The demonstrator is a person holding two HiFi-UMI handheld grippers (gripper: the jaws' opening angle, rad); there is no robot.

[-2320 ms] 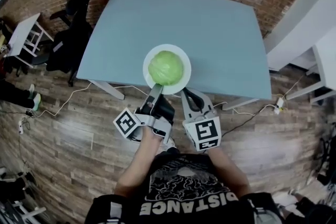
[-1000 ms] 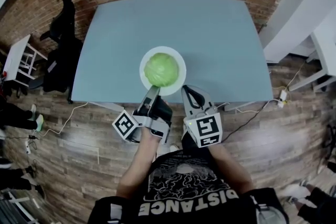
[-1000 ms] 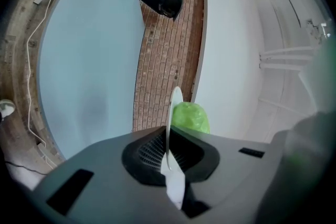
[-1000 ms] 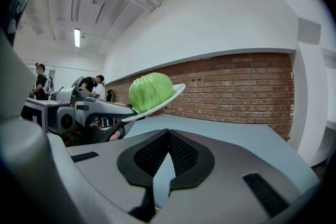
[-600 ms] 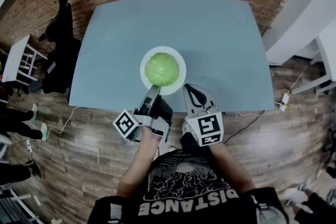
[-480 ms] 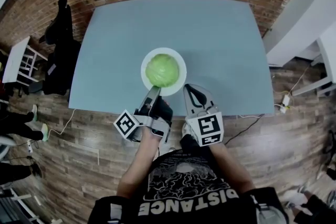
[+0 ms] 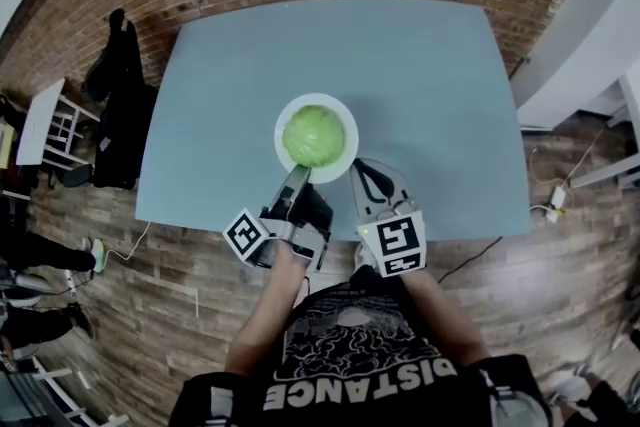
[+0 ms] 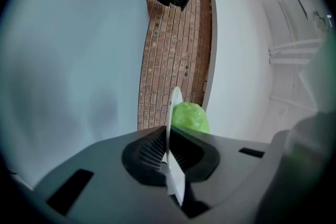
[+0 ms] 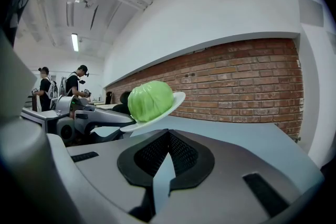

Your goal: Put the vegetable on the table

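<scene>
The left tool (image 7: 297,175) pinches the near rim of a round white plate (image 7: 349,118), carrying the pale green round cabbage (image 7: 314,135) just ahead of it over the grey-blue table (image 7: 420,65). The right tool (image 7: 358,167), pressed together and empty, hangs beside the plate, likely ready to steady it.

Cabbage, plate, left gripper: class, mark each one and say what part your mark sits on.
cabbage (image 7: 313,136): head view, top of the green head.
plate (image 7: 351,130): head view, bare white rim at right.
left gripper (image 7: 296,175): head view, jaw tips shut on the plate's near rim.
</scene>
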